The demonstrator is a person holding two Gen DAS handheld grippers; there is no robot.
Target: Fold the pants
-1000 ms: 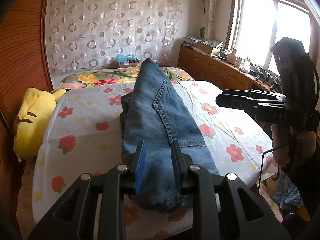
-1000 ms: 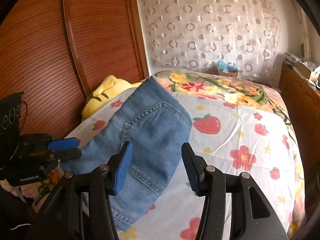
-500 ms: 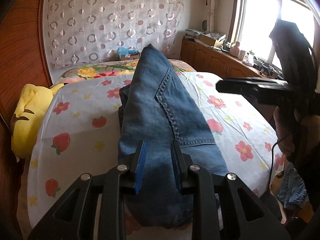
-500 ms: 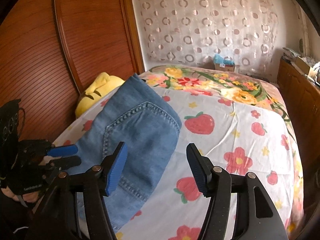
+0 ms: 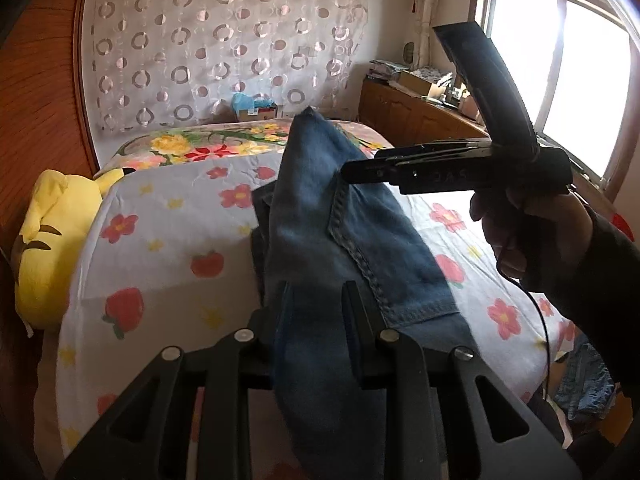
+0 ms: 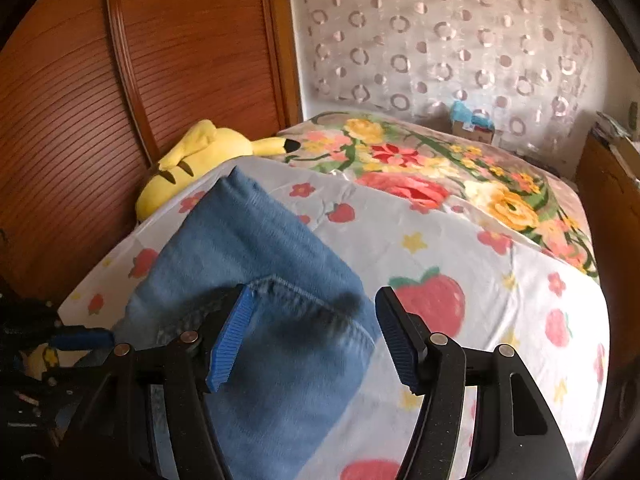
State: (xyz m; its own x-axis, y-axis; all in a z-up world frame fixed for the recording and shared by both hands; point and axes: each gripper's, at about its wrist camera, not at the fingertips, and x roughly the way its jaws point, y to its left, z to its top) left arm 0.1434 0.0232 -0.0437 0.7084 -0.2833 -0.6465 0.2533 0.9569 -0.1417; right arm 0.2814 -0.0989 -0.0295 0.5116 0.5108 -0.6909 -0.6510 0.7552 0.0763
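Blue denim pants (image 5: 352, 220) lie lengthwise along the flowered bed sheet (image 5: 168, 240), bunched into a ridge. My left gripper (image 5: 316, 286) is shut on their near end; the cloth fills the narrow gap and hangs over its crossbar. In the right wrist view the left gripper (image 6: 108, 336) shows at the pants' left edge. A hand (image 5: 532, 232) holds my right gripper (image 5: 348, 170) over the middle of the pants. Its jaws are opening, and the blue fingers (image 6: 230, 332) stand wide around a stitched fold of the pants (image 6: 248, 248) without pressing it.
A yellow plush toy (image 6: 200, 148) lies against the wooden wardrobe (image 6: 80, 120) at the bed's left. A floral blanket (image 6: 420, 160) covers the far end of the bed. A wooden cabinet (image 5: 420, 116) with clutter runs under the window on the right. A circle-patterned curtain hangs behind.
The right gripper has swung in from the right to above the pants, and its jaws have widened. The left gripper has kept its grip and moved a little forward.
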